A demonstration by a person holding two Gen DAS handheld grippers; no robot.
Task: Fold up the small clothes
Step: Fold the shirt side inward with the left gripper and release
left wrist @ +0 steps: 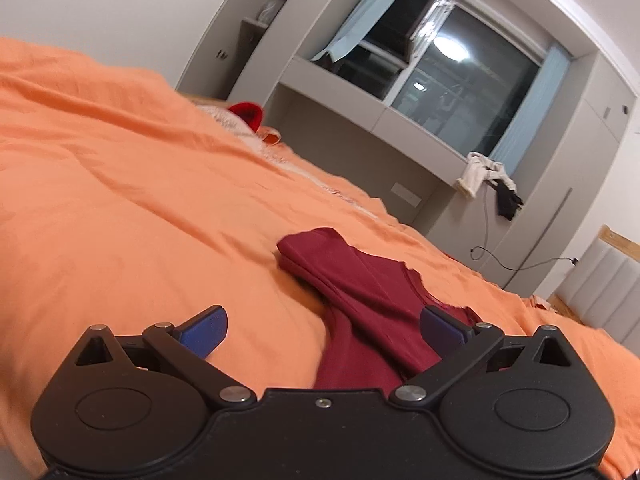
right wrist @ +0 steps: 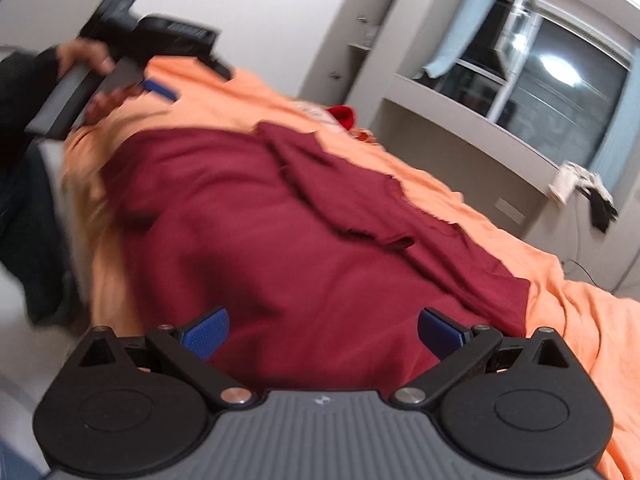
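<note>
A dark red garment [right wrist: 280, 232] lies spread on the orange bedsheet [right wrist: 580, 320], with one part folded over on top. In the left wrist view only its narrow folded end [left wrist: 360, 292] shows on the sheet [left wrist: 120, 200]. My left gripper [left wrist: 322, 330] is open and empty, just above the sheet with the garment running under its right finger. My right gripper [right wrist: 322, 330] is open and empty, low over the garment's near part. The left gripper also shows at the far left of the right wrist view [right wrist: 160, 88], held in a hand above the sheet.
A red item [left wrist: 248, 114] lies at the far edge of the bed. Grey cabinets and a window [left wrist: 460, 76] stand behind. Pale and black cloth [left wrist: 488, 180] hangs on a wall ledge, with a cable below. A padded headboard [left wrist: 600, 284] is at right.
</note>
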